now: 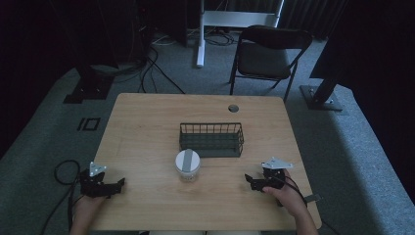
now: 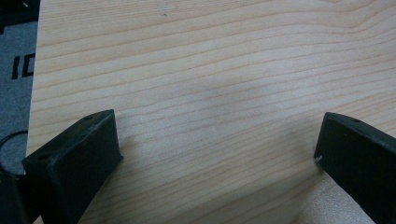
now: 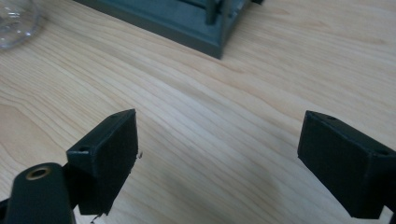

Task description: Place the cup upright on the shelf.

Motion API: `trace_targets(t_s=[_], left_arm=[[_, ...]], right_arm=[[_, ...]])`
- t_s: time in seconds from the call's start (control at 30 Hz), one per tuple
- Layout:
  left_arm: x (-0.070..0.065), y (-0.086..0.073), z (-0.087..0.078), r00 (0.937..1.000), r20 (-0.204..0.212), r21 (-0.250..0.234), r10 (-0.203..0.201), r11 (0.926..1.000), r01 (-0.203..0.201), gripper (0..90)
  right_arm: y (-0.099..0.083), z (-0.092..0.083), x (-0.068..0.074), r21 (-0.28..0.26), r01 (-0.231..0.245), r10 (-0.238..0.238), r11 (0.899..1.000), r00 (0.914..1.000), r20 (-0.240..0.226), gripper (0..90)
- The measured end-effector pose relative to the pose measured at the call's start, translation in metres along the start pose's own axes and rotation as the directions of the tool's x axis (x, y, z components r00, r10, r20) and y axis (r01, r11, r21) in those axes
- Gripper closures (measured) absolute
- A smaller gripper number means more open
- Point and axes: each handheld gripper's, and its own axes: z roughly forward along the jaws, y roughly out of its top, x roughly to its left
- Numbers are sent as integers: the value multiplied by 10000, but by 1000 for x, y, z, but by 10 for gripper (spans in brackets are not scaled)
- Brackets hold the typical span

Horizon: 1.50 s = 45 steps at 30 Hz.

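Note:
A clear jar with a pale grey lid stands upright on the wooden table, just in front of a dark wire basket. My left gripper rests near the table's front left corner, jaws wide apart over bare wood. My right gripper sits near the front right, also open with nothing between its jaws. In the right gripper view the basket's corner lies ahead and the jar's glass base shows at the top left.
A black folding chair stands beyond the table's far edge. A round cable hole sits near the far edge. Cables lie on the grey carpet at the left. Bare wood stretches between both grippers.

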Motion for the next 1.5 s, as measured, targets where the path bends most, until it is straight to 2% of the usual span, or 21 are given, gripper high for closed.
trace_targets(t_s=[0.33,0.73,0.93,1.27,1.37,1.5], left_arm=[[0,0,0,10000,0,2,3,10000,-3,2],[0,0,0,10000,1,0,0,10000,0,2],[0,0,0,10000,0,-1,-2,10000,2,2],[0,0,0,10000,0,0,9,10000,-9,2],[0,0,0,10000,-1,-1,11,10000,-11,2],[0,0,0,10000,-1,-1,9,10000,-9,2]], right_arm=[[10,10,17,-209,238,-249,9995,9982,-544,121],[20,22,37,-249,768,-792,9967,9904,-1137,121],[24,28,46,-422,716,-770,9965,9864,-1449,121],[28,38,61,-421,1172,-1229,9922,9760,-1797,121],[30,42,67,-444,1434,-1493,9887,9699,-1923,121],[33,45,76,-538,1558,-1641,9863,9597,-2283,121]])
